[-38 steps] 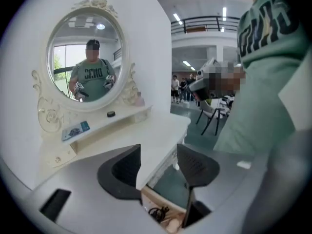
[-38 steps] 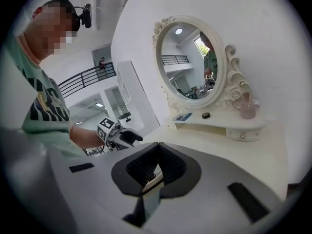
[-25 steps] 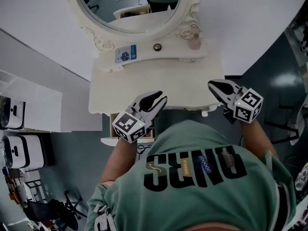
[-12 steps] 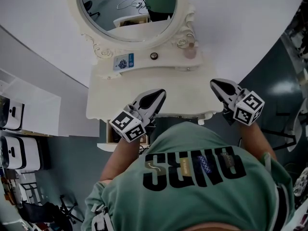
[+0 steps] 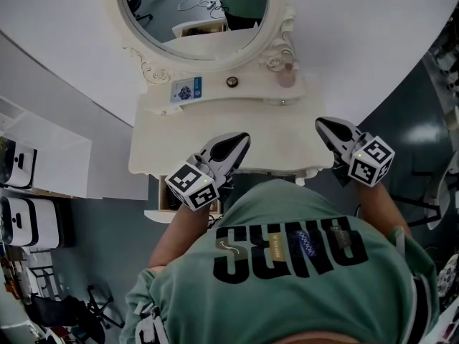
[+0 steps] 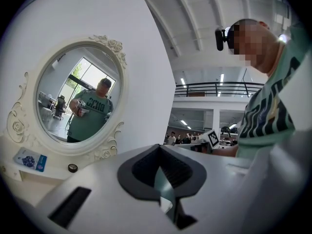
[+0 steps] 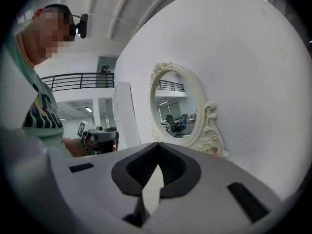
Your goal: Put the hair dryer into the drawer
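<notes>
No hair dryer shows in any view. The white dressing table [image 5: 272, 138] stands before me, and a drawer [image 5: 159, 205] juts out under its left front edge. Its inside is mostly hidden by my left arm. My left gripper [image 5: 240, 140] hovers over the table's front edge, just right of the drawer, with its jaws shut on nothing. In the left gripper view the left gripper [image 6: 158, 147] points level past the oval mirror [image 6: 80, 99]. My right gripper [image 5: 321, 124] hangs at the table's right front corner, and the right gripper [image 7: 157, 145] is also shut and empty.
On the table's back ledge sit a blue card [image 5: 186, 89], a small dark round object [image 5: 232, 82] and a pink bottle [image 5: 287, 77], under the mirror [image 5: 197, 9]. White cabinets [image 5: 43, 163] stand to the left. A dark chair frame [image 5: 423, 185] is at the right.
The left gripper's jaws have closed. Both grippers have lifted slightly and then held still over the table's front edge. More of the drawer shows at the left.
</notes>
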`<state>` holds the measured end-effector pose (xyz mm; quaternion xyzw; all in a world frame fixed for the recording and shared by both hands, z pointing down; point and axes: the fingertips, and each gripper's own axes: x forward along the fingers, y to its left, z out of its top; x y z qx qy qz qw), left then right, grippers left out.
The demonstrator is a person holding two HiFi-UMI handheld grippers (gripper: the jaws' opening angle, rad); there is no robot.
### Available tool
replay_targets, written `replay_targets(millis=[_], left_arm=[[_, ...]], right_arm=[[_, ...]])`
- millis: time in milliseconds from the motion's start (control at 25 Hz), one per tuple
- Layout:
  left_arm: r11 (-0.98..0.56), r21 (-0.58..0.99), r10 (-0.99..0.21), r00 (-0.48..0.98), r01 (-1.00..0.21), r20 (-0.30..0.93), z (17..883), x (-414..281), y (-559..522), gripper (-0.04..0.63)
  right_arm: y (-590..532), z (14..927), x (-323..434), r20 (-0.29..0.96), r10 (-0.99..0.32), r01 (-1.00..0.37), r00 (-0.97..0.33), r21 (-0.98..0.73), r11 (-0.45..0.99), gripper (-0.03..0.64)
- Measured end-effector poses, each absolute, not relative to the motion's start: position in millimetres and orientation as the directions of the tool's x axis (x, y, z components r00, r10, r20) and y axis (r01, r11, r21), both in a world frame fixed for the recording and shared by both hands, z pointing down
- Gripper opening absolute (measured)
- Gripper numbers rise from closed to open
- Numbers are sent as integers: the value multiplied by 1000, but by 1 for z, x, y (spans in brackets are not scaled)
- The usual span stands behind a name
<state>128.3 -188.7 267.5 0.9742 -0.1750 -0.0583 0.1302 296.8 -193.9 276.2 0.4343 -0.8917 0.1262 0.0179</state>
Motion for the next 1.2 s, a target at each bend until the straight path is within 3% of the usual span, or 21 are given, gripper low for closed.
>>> replay_targets(millis=[1200], left_arm=[[-899,272,-372,926,-344,-58,274,119,-175,9]], right_arm=[[-183,282,279,180,-736,-757,-653,-151,635,-7]])
